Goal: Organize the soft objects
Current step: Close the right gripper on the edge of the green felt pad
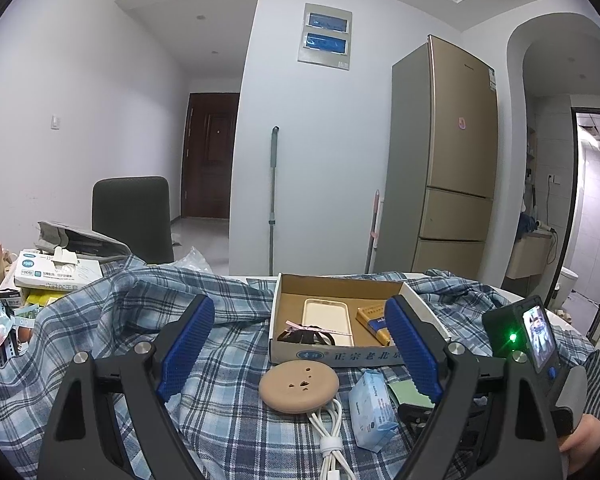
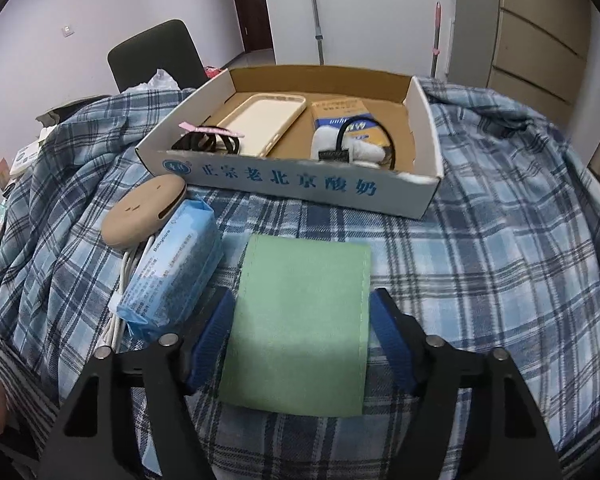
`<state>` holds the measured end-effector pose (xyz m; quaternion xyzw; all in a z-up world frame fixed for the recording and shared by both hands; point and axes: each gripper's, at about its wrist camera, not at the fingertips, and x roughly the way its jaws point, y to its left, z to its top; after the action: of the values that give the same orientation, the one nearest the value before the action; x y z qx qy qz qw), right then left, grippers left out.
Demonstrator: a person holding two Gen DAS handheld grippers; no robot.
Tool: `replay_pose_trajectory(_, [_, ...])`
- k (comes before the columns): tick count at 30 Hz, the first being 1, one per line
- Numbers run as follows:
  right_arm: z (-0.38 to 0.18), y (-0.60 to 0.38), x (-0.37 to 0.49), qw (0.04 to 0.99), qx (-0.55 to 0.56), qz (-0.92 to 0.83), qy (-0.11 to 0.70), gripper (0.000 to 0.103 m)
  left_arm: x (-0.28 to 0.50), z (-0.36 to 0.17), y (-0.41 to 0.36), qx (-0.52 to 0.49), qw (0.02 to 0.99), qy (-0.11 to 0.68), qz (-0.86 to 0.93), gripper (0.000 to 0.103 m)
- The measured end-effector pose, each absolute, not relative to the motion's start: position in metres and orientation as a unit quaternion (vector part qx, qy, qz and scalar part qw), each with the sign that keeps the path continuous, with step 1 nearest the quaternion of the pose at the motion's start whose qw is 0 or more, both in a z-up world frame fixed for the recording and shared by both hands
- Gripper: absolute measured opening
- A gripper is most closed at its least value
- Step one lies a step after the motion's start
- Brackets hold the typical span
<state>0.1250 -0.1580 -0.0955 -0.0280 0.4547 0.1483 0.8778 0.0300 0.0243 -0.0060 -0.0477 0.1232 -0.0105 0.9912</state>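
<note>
A: Report the right gripper [image 2: 302, 344].

B: It points steeply down at the plaid cloth [image 2: 480, 264] that covers the table. The green cloth [image 2: 300, 320] lies flat between its blue pads [image 2: 392, 344]. The jaws stand apart. The left pad sits just beside the left edge of the green cloth; a narrow gap shows at the right pad. No pressing is visible, so the cloth is straddled rather than clamped.

A: And the left gripper [image 1: 300, 350]?

B: Jaws wide apart, nothing between the pads. It is aimed nearly level across the table toward the cardboard box [image 1: 340, 354].

A: State the contents of the box.

B: In the right wrist view: a cream phone case [image 2: 264, 120], a yellow and blue packet [image 2: 340, 114], a small white soft item [image 2: 348, 146] with a black cord over it, and black hair ties [image 2: 208, 142] at the front left corner.

A: Items outside the box?

B: A round tan pad [image 2: 140, 210] lies near the box front, on the left. A blue tissue pack [image 2: 172, 268] touches it and lies just left of the green cloth. A bundled white cable [image 1: 330, 436] runs under the round pad. In the left wrist view a corner of the green cloth shows beside the right pad.
</note>
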Motion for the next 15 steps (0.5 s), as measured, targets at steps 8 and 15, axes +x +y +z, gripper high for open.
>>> replay_pose_trajectory(8, [-0.074,-0.155,0.113,0.888,-0.063,0.171,0.422,0.069,0.031,-0.006,0.022,-0.043,0.991,0.126,-0.014,0.089])
replay_pose_trajectory(15, [-0.058,-0.146,0.077,0.844,-0.124,0.262,0.451,0.069,0.032,-0.006,0.021,-0.043,0.991,0.126,-0.015,0.089])
